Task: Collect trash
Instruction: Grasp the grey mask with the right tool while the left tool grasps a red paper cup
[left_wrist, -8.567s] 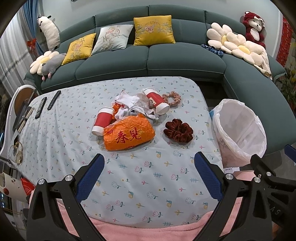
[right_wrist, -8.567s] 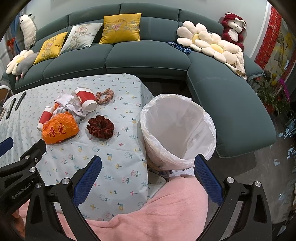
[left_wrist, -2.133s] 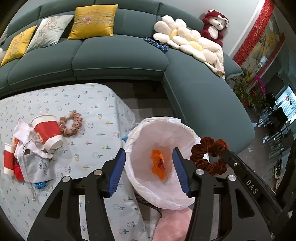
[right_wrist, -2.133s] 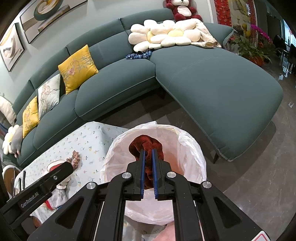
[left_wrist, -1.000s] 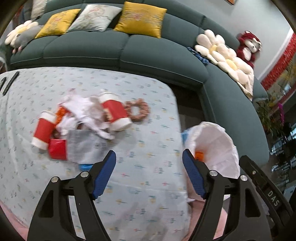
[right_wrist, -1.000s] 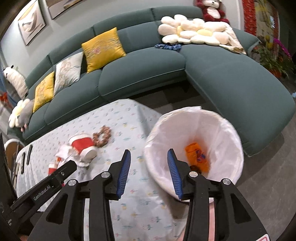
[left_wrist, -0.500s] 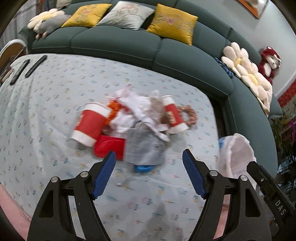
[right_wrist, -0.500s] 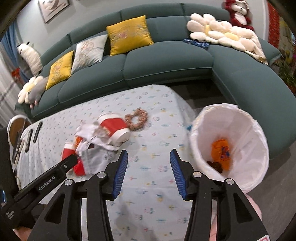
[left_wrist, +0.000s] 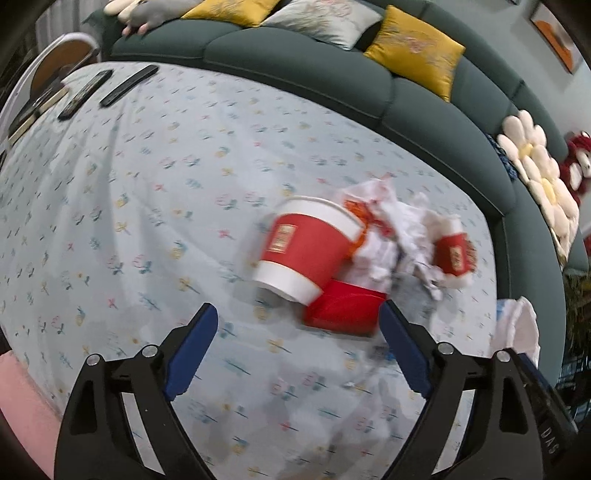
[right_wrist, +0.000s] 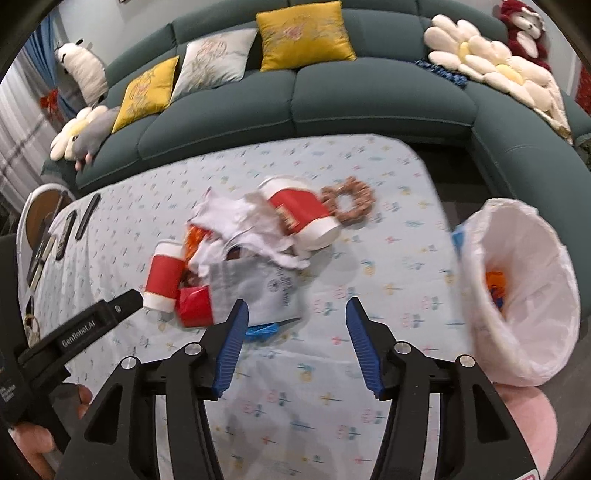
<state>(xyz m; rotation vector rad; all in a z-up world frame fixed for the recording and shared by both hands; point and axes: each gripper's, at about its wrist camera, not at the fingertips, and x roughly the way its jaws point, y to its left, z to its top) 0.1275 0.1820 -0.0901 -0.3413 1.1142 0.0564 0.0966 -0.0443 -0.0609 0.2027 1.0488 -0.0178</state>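
Two red paper cups lay on their sides in the litter on the flowered tablecloth (right_wrist: 388, 206): a nearer cup (left_wrist: 306, 247) to the left, and a farther cup (right_wrist: 299, 214) to the right, its white rim pointing toward the bin. Between them sat one heap of crumpled white paper (right_wrist: 240, 225), with a scrap of orange wrapper (right_wrist: 194, 236) poking out at its left edge. One flat red packet (left_wrist: 341, 308) lay just beside the nearer cup's rim, touching it, and one grey printed pouch (right_wrist: 258, 284) lay over the packet's right side. One bit of blue plastic (right_wrist: 260, 330) showed under the pouch's near edge. One brown scrunchie (right_wrist: 349, 205) rested against the farther cup.

One white-lined trash bin (right_wrist: 517, 288) stood off the table's right edge, with an orange wrapper visible inside it.

Both tools hung over the cloth with nothing between their fingers. The left gripper (left_wrist: 297, 343) had its jaws spread wide and widening, the nearer cup and red packet just beyond its tips. The right gripper (right_wrist: 295, 338) had its jaws about half apart and opening, its left finger overlapping the pouch's corner in view.

Two dark remotes (left_wrist: 107, 88) lay at the cloth's far left corner. Behind the table ran one green sofa (right_wrist: 369, 96) carrying two yellow cushions, one grey one and several plush toys.
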